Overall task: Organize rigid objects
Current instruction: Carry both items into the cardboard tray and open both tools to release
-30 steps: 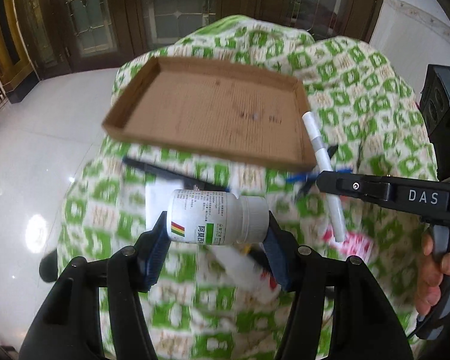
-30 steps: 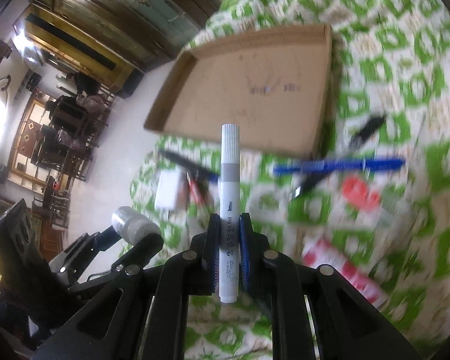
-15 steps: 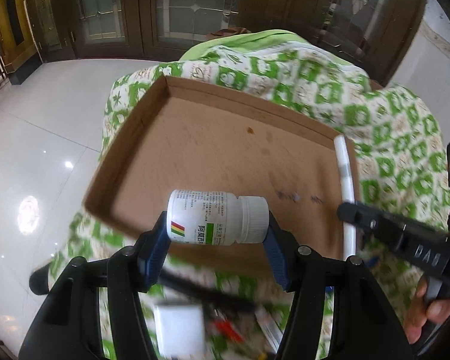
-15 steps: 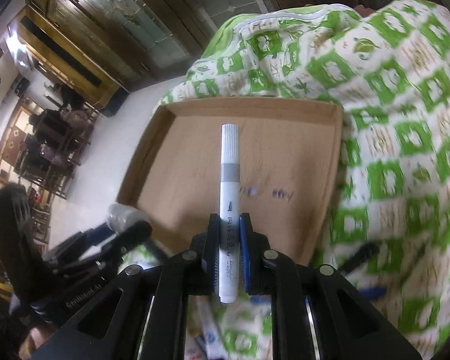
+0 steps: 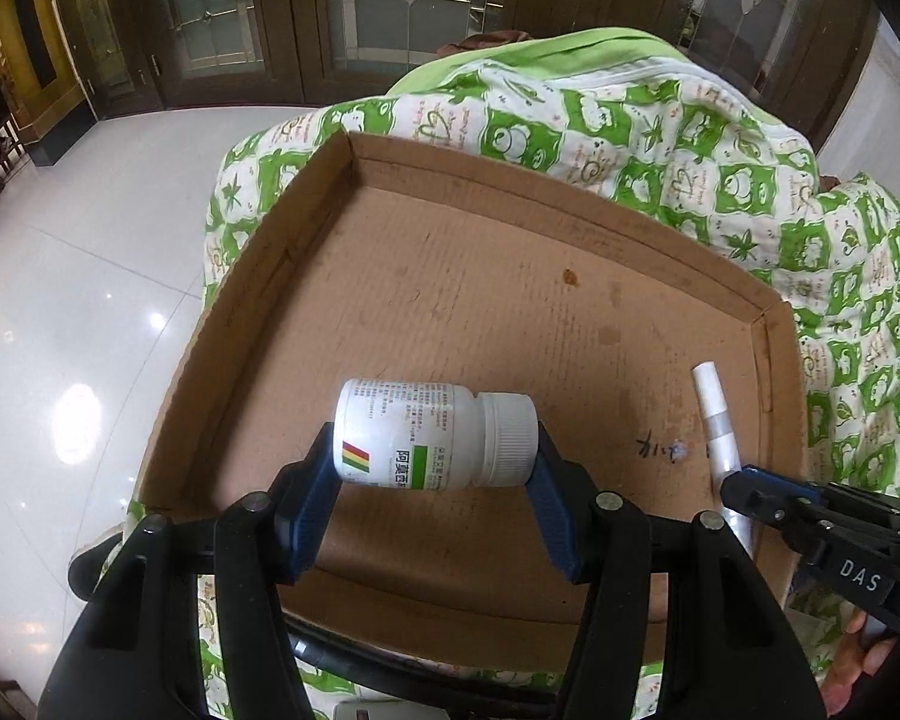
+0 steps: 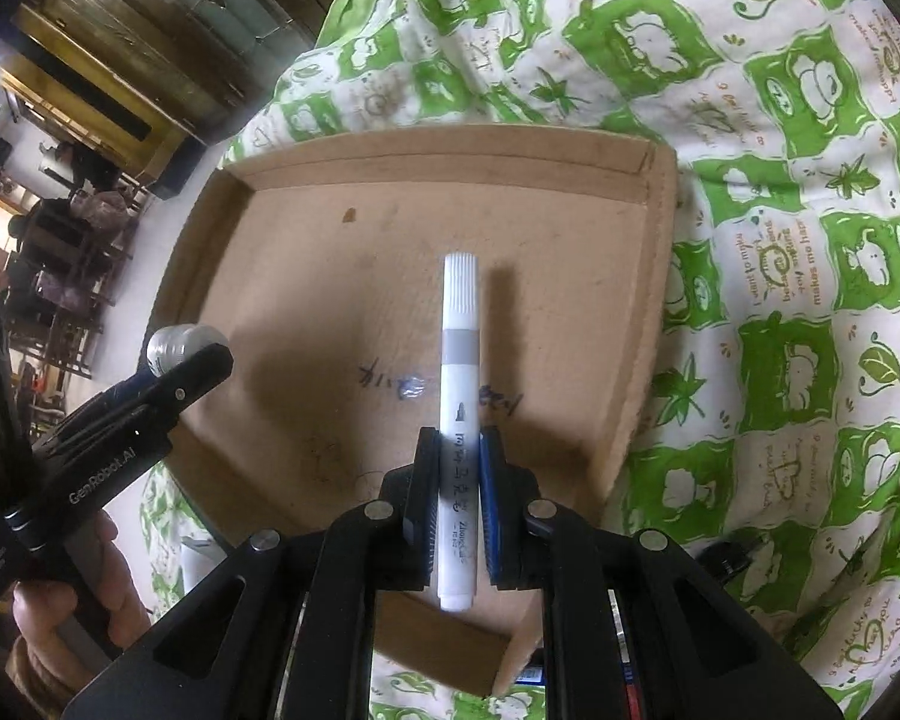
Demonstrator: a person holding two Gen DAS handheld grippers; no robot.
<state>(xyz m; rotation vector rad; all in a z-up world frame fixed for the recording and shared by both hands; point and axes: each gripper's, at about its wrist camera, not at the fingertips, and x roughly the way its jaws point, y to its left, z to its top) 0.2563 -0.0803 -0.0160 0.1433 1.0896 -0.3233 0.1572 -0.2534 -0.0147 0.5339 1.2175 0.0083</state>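
1. Left wrist view: the left tongs [image 5: 435, 468] grip a white pill bottle [image 5: 435, 433] lying crosswise, one pad on its base and the other on its cap. The bottle hangs over the near half of the cardboard tray [image 5: 258, 276], clear of the tray floor as far as can be judged.
2. Same view: the right tongs [image 5: 729, 483] stand beside the tray's right wall, clamped on a white marker [image 5: 716, 420].
3. Recommended handling: lower the bottle until it rests on the cardboard before opening the pads. It is round and will likely roll; set it down with its length along a wall.
4. Right wrist view: the right tongs [image 6: 457, 495] are closed on the marker [image 6: 459, 384], which points away from the camera over the tray's [image 6: 654, 276] right half. The marker's shadow falls on the floor beside it.
5. Same view: the left tongs [image 6: 198, 360] stand at the tray's left with the bottle cap [image 6: 180, 345] showing.
6. Recommended handling: lay the marker flat, parallel to the right wall, well apart from the bottle's landing place. Release one item at a time. The tray sits on a soft green-patterned cloth [image 6: 810, 240], so avoid pressing on the rim.
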